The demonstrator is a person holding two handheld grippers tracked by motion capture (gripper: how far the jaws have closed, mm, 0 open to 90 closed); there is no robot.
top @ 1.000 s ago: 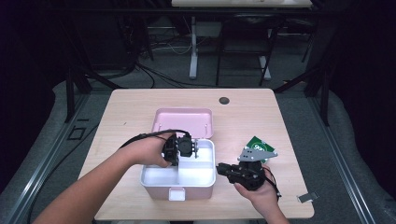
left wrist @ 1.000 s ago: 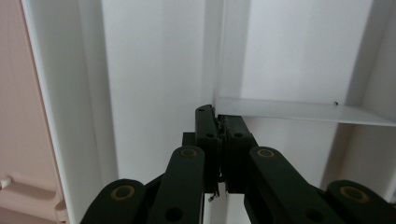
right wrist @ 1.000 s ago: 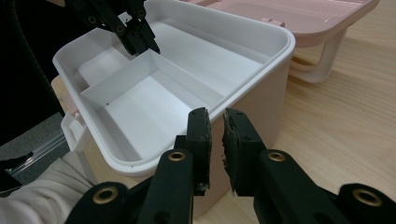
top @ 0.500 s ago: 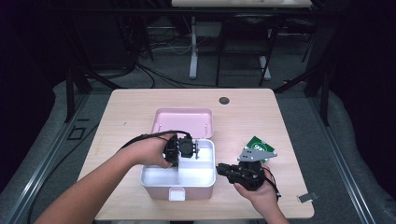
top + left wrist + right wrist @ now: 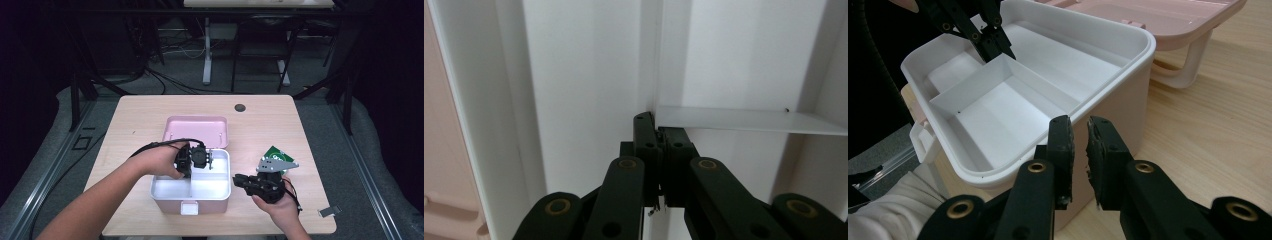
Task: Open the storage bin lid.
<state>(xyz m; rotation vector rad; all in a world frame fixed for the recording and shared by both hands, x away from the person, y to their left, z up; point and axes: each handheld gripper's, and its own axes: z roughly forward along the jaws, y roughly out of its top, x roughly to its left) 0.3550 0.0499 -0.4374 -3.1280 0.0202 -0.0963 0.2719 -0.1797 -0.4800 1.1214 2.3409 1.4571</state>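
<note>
My left gripper (image 5: 657,131) was pressed shut on the top edge of the thin white divider (image 5: 979,75) inside the open pink box (image 5: 219,194), which sat near the front middle of the table (image 5: 135,117) with its lid (image 5: 195,129) folded back behind it. I judged the divider light, stiff and smooth, likely to slip or flex if pulled askew, so a pinch at its upper edge near the junction seemed the best hold. My right gripper (image 5: 1078,137) hovered just beside the box's right wall, jaws nearly together and holding nothing. How the divider seated in the box floor was hidden from me, and the green packet (image 5: 276,153) behind my right hand was mostly covered, so I could not tell what it was.
</note>
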